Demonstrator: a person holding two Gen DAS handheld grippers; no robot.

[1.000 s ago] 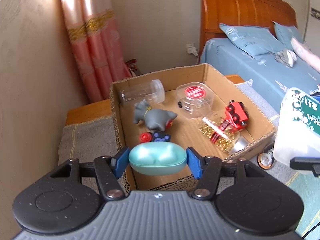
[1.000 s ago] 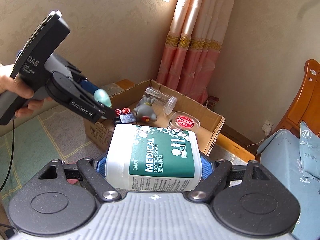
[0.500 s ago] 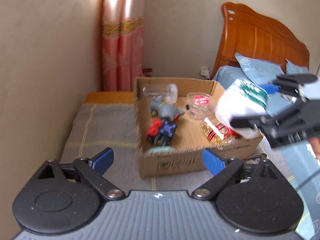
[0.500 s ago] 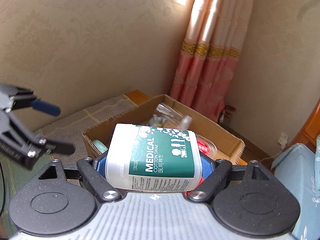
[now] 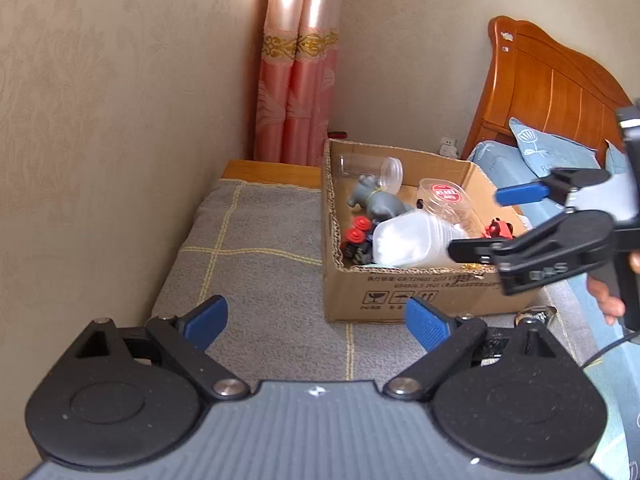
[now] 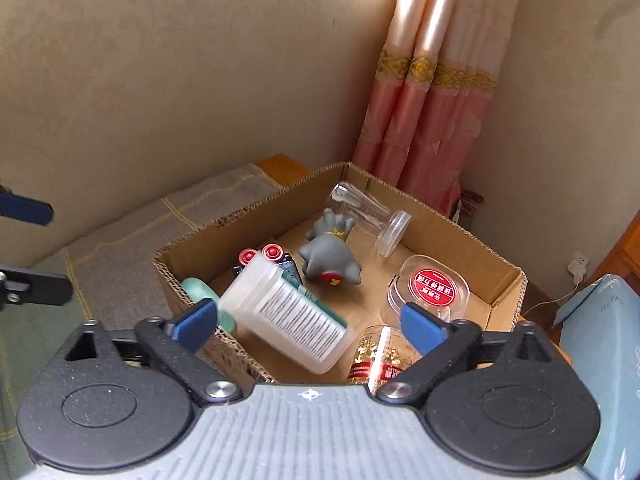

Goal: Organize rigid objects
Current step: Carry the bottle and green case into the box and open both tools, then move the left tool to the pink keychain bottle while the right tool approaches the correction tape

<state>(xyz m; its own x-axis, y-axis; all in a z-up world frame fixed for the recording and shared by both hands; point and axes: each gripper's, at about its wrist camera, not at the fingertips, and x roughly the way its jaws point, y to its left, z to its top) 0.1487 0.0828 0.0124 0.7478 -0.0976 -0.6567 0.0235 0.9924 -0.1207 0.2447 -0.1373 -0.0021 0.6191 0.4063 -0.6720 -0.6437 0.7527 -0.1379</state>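
Note:
A cardboard box (image 5: 404, 292) (image 6: 192, 248) stands on a grey cloth. In it lie the white cotton-swab jar (image 6: 286, 316) (image 5: 408, 240) on its side, a teal case (image 6: 200, 290), a grey toy animal (image 6: 328, 252) (image 5: 374, 200), a toy car with red wheels (image 5: 356, 236), a clear jar (image 6: 368, 216), a red-lidded clear tub (image 6: 432, 288) (image 5: 446, 196), a jar of gold bits (image 6: 376, 356) and a red toy (image 5: 500, 228). My right gripper (image 6: 310, 322) (image 5: 476, 224) is open just above the box's near edge, empty. My left gripper (image 5: 316, 322) is open and empty, in front of the box.
The grey cloth (image 5: 256, 264) covers a low wooden table against the wall. A pink curtain (image 5: 300, 92) hangs behind. A bed with blue bedding (image 5: 532, 148) and a wooden headboard (image 5: 548, 80) is at the right. A small round metal thing (image 5: 532, 316) lies by the box's right corner.
The right gripper opened and the cotton-swab jar dropped into the box. The left gripper let go of the teal case into the box, then drew back and stays open.

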